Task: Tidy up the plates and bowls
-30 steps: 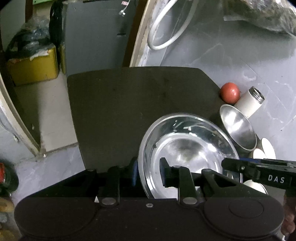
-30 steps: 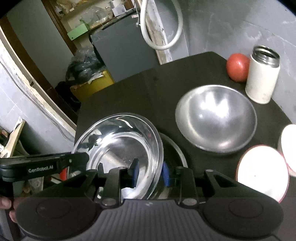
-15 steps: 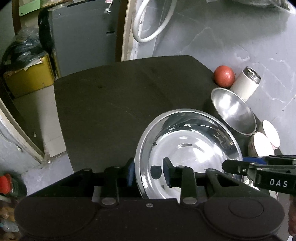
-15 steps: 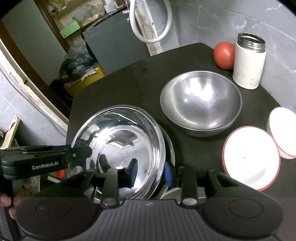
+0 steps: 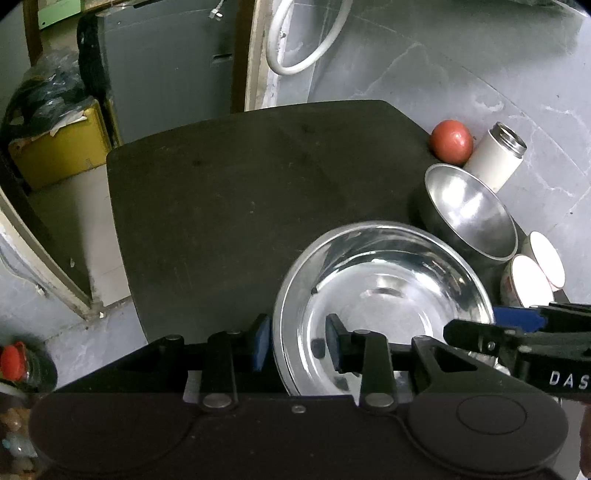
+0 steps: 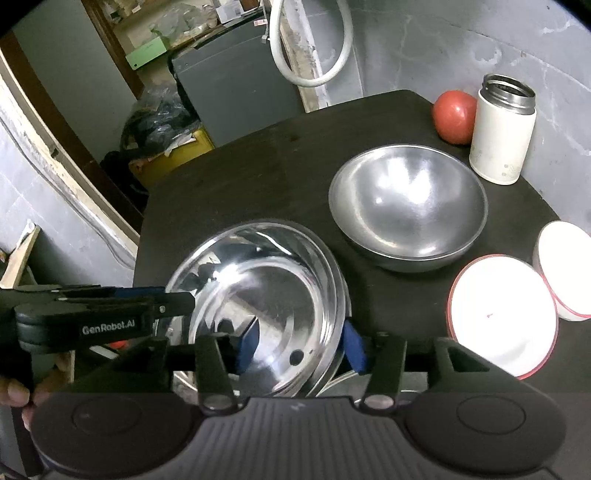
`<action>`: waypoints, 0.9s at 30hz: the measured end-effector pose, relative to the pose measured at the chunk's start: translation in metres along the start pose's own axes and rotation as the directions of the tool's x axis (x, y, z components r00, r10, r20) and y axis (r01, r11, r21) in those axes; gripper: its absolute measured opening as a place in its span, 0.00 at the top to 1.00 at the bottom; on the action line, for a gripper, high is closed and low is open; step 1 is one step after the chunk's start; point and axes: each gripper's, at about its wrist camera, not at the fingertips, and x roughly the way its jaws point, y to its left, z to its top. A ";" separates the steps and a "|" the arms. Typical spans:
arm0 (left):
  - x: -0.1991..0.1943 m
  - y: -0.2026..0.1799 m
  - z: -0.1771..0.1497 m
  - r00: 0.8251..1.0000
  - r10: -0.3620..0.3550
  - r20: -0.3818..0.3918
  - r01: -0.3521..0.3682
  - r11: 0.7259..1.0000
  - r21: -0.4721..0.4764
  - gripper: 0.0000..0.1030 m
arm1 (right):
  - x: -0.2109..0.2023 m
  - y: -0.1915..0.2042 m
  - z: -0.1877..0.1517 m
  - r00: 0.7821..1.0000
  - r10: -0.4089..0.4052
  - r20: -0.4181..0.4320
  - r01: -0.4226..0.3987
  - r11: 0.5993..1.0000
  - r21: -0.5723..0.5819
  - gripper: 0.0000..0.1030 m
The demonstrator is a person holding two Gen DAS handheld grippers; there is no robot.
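Gleaming mirror-bright, the steel plate (image 6: 266, 306) is sitting beside the bowl (image 6: 406, 206); both grippers (image 5: 295, 345) (image 6: 299, 341) are straddling its rim, unclamped.

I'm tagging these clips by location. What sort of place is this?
Probably a rough utility or storage room in a home: bare grey walls, a white hose hanging there, cluttered shelves behind, and a dark table with steel bowls.

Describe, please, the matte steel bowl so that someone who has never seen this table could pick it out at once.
On the dark table, look toward the far right corner, where a red tomato sits beside a white flask. Just in front of them stands the matte steel bowl. It is deep, rounded and dull grey, unlike the mirror-shiny shallow plate between the grippers or the two white red-rimmed bowls to its right.
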 end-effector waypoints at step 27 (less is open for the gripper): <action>-0.087 -0.029 -0.047 0.949 0.047 0.312 -0.033 0.998 -0.051 0.01 | -0.114 -0.068 -0.068 0.949 -0.114 0.293 0.075 0.987 0.139 0.00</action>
